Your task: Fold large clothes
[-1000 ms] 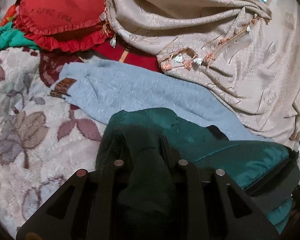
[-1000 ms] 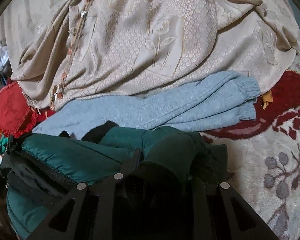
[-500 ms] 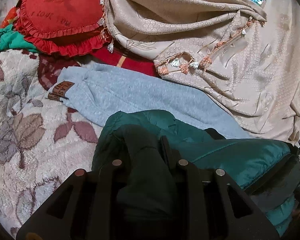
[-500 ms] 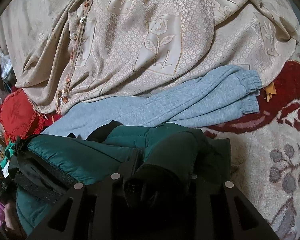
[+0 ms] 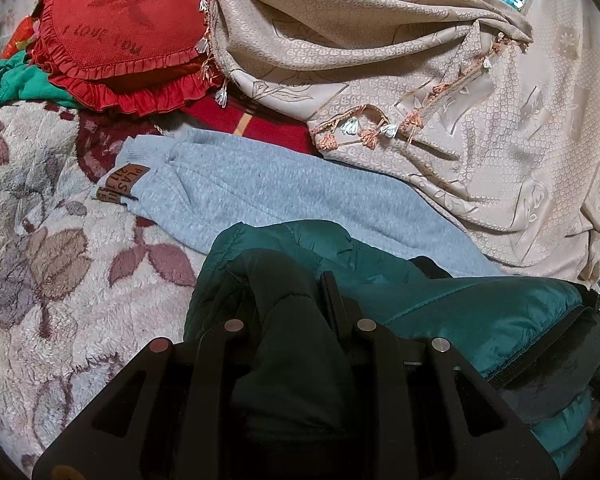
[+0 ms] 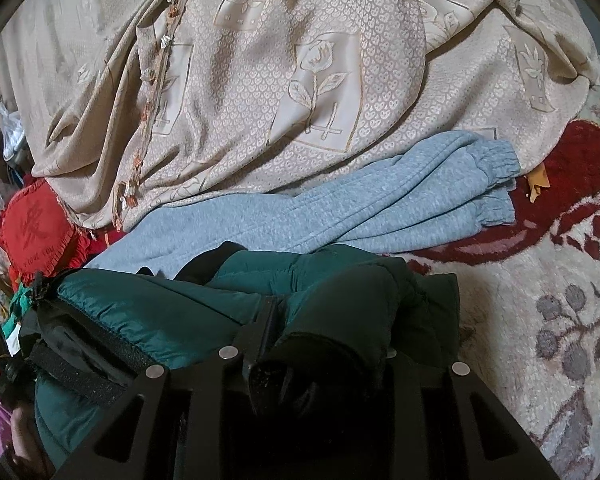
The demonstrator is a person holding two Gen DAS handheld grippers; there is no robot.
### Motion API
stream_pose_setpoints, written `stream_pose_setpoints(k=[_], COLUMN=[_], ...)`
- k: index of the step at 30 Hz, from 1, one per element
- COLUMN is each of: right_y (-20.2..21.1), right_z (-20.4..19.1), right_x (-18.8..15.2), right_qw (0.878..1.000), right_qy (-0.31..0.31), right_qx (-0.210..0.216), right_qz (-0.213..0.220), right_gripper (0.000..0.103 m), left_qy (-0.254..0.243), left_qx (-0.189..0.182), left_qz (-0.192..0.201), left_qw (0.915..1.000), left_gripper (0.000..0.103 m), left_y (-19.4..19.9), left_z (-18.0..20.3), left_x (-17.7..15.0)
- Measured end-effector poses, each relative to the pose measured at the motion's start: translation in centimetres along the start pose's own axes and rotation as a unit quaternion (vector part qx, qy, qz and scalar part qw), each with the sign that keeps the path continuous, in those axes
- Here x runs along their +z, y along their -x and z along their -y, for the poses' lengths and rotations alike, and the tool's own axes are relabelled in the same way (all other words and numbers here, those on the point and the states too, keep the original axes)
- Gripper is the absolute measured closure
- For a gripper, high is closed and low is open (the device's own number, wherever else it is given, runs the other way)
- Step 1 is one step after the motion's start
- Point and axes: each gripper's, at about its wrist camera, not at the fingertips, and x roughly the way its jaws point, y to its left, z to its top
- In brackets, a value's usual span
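A dark green puffer jacket [image 5: 460, 304] is bunched between the two grippers over a floral fleece blanket [image 5: 40, 280]. My left gripper [image 5: 292, 300] is shut on a fold of the green jacket at its left end. My right gripper [image 6: 324, 320] is shut on a fold of the same jacket [image 6: 172, 312] at its right end. Much of both grippers' fingers is hidden by the fabric. Light grey-blue sweatpants [image 5: 260, 188] lie flat just beyond the jacket, cuffs to the right in the right wrist view [image 6: 440, 204].
A beige patterned cloth with fringe [image 5: 460, 80] is heaped behind the sweatpants, also in the right wrist view [image 6: 280, 80]. A red frilled heart cushion [image 5: 120, 28] sits at the far left, with bright green cloth [image 5: 16, 84] beside it.
Both grippers have moved forward a little with the jacket, toward the sweatpants and the beige cloth. Both grips have not changed.
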Motion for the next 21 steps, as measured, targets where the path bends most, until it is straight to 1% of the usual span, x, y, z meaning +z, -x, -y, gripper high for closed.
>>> stream_pose_setpoints(k=[7, 9, 11, 13, 14, 15, 16, 17, 18, 21], right_y=[0.4, 1.0, 2.2, 3.3, 3.9, 4.6, 5.5, 6.2, 7.3, 10.0], right_z=[0.1, 0.5, 1.3, 1.9, 2.1, 2.2, 2.2, 2.0, 1.9, 1.4], right_x=[0.0, 0.1, 0.3, 0.2, 0.2, 0.2, 0.1, 0.1, 0.1, -0.4], right_qw=[1.000, 1.000, 0.998, 0.994, 0.993, 0.993, 0.992, 0.991, 0.990, 0.987], right_qy=[-0.007, -0.023, -0.058, -0.084, -0.092, -0.096, -0.098, -0.099, -0.099, -0.086], right_qx=[0.000, 0.008, 0.034, 0.056, 0.059, 0.054, 0.052, 0.051, 0.050, 0.055], right_qz=[-0.003, 0.001, 0.015, 0.030, 0.036, 0.044, 0.060, 0.075, 0.091, 0.128], right_gripper=[0.074, 0.072, 0.069, 0.064, 0.056, 0.039, 0.029, 0.020, 0.020, 0.020], left_qy=[0.001, 0.002, -0.008, -0.019, -0.019, -0.015, -0.011, -0.008, -0.009, -0.007], left_qx=[-0.001, -0.004, -0.017, -0.037, -0.048, -0.060, -0.064, -0.059, -0.057, -0.060], left_qz=[-0.003, -0.016, -0.043, -0.057, -0.062, -0.066, -0.068, -0.062, -0.052, -0.014], left_qw=[1.0000, 0.9999, 0.9989, 0.9975, 0.9968, 0.9959, 0.9956, 0.9963, 0.9970, 0.9981], left_gripper=[0.082, 0.080, 0.077, 0.068, 0.059, 0.048, 0.043, 0.034, 0.030, 0.030], left_y=[0.0, 0.1, 0.4, 1.3, 1.9, 2.5, 3.1, 4.2, 5.0, 7.8], left_z=[0.1, 0.2, 0.2, 0.1, -0.1, -0.4, -0.6, -0.8, -0.9, -1.4], left_x=[0.0, 0.5, 1.4, 2.2, 2.6, 3.0, 3.3, 3.8, 4.1, 4.8])
